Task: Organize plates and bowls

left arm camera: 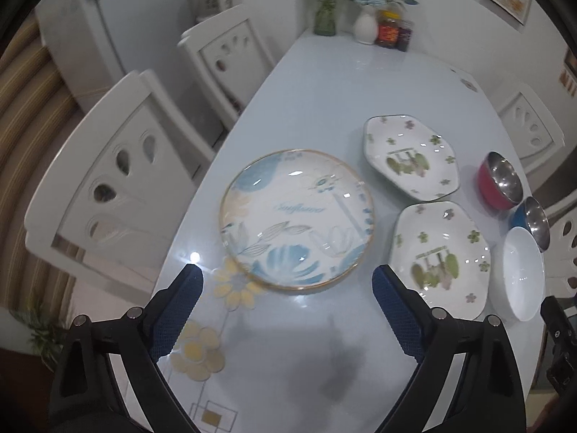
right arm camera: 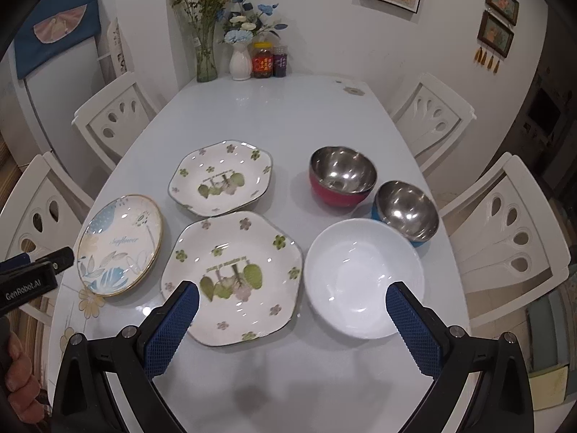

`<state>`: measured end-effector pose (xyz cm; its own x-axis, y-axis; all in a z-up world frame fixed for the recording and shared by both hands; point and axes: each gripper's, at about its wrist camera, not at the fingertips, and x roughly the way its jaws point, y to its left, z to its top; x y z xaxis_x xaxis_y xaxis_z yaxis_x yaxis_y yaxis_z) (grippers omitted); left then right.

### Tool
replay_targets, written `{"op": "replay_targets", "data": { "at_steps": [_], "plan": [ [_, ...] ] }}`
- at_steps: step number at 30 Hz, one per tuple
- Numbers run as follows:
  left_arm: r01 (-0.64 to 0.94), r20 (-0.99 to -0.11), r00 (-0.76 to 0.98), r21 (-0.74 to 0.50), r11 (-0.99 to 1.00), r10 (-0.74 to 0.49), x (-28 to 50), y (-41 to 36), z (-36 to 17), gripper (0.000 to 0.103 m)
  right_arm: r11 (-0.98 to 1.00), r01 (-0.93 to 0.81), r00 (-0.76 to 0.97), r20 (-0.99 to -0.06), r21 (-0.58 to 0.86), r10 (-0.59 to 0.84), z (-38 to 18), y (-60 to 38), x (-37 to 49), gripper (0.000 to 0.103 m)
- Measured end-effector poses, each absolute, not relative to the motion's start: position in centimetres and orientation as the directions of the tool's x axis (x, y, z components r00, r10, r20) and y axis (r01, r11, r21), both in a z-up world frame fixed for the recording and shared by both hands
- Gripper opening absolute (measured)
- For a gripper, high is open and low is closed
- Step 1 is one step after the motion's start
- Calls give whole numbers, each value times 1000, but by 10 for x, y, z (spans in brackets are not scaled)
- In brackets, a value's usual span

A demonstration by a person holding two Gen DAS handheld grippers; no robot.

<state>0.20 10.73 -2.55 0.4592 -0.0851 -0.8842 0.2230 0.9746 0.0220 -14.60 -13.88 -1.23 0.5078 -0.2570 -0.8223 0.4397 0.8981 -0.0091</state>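
A round blue-flowered plate (left arm camera: pixel 297 218) (right arm camera: pixel 120 243) lies on the pale blue table (left arm camera: pixel 324 83) (right arm camera: pixel 288 115). Two white hexagonal plates with green flowers lie beside it, one near (left arm camera: pixel 441 258) (right arm camera: pixel 232 278) and one far (left arm camera: pixel 411 157) (right arm camera: pixel 221 176). A white bowl (left arm camera: pixel 523 272) (right arm camera: pixel 362 276), a blue steel bowl (left arm camera: pixel 532 222) (right arm camera: pixel 405 211) and a red steel bowl (left arm camera: pixel 499 180) (right arm camera: pixel 340 175) stand to the right. My left gripper (left arm camera: pixel 286 276) is open and empty, just short of the round plate. My right gripper (right arm camera: pixel 292 297) is open and empty, above the near hexagonal plate and the white bowl.
Two vases (right arm camera: pixel 241 61) and jars (right arm camera: pixel 262 59) stand at the table's far end. White chairs (left arm camera: pixel 119 187) (right arm camera: pixel 505 223) line both long sides. The left gripper's body (right arm camera: pixel 32 276) shows at the left edge of the right wrist view.
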Motion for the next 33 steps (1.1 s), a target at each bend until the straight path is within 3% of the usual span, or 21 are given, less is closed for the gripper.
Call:
{"op": "replay_targets", "data": {
  "at_steps": [11, 15, 18, 25, 33],
  "plan": [
    [60, -901, 429, -34, 998, -57, -17, 174, -40, 95, 953, 288, 529, -845, 97, -74, -42, -96, -130, 103],
    [82, -886, 463, 13, 997, -26, -24, 177, -40, 95, 948, 282, 543, -839, 149, -29, -46, -98, -131, 103],
    [105, -879, 472, -26, 994, -73, -20, 180, -40, 95, 937, 309, 530, -848, 163, -27, -48, -100, -125, 103],
    [214, -876, 461, -45, 976, -141, 28, 187, -42, 95, 906, 357, 531, -847, 229, 5, -54, -83, -98, 103],
    [251, -909, 403, -5, 968, -110, 82, 198, -77, 95, 926, 295, 529, -847, 238, 49, -67, -49, -26, 103]
  ]
}}
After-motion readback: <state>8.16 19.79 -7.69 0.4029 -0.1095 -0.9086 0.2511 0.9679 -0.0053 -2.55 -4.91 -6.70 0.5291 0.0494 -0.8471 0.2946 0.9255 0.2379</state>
